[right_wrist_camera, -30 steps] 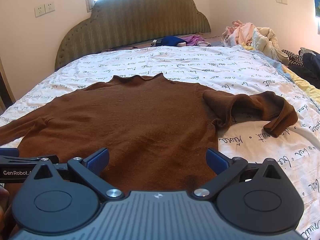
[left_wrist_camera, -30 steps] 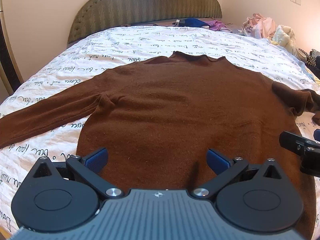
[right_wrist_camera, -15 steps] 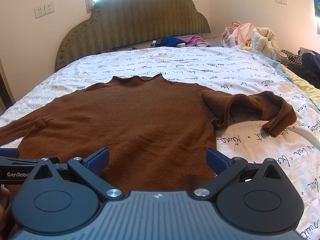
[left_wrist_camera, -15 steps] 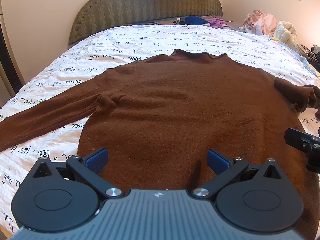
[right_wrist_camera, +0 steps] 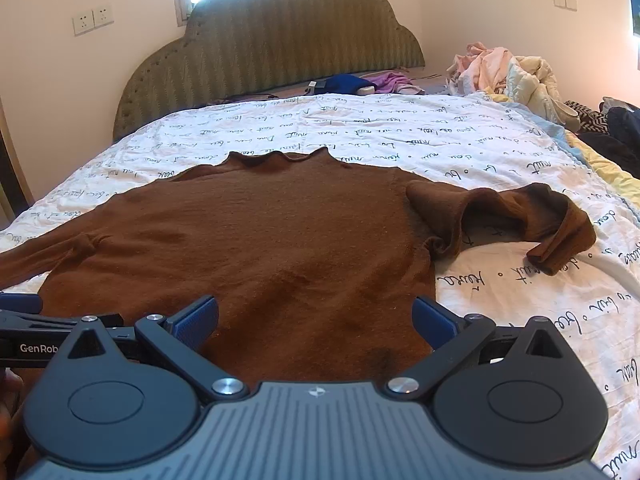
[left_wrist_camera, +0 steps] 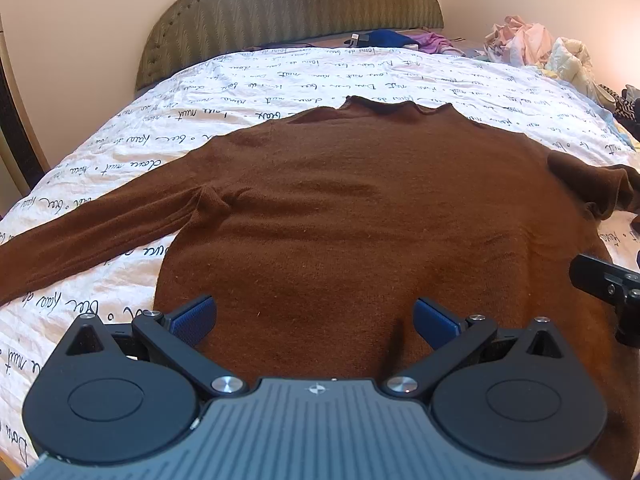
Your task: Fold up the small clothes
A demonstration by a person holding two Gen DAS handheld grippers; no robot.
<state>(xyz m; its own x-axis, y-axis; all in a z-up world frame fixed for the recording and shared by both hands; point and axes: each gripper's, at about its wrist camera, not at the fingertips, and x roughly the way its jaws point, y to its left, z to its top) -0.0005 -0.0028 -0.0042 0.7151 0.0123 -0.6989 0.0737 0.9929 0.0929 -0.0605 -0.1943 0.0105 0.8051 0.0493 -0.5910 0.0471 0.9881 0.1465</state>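
Left gripper (left_wrist_camera: 314,318): black linkage arms, blue ribbed pads on the fingers (left_wrist_camera: 192,320), two round black discs either side of a grey ribbed housing (left_wrist_camera: 316,432). Silver screws at the arm pivots beside the housing, smaller ones further out on the arms. Small white cross-shaped logo at the housing's top edge.

Right gripper (right_wrist_camera: 316,318): same build, blue pads on the fingers (right_wrist_camera: 434,320), grey ribbed housing (right_wrist_camera: 316,432), silver pivot screws. Left of this housing, a black bar of the other gripper with white "GenRob" lettering (right_wrist_camera: 38,348), cut off, blue tip above it.
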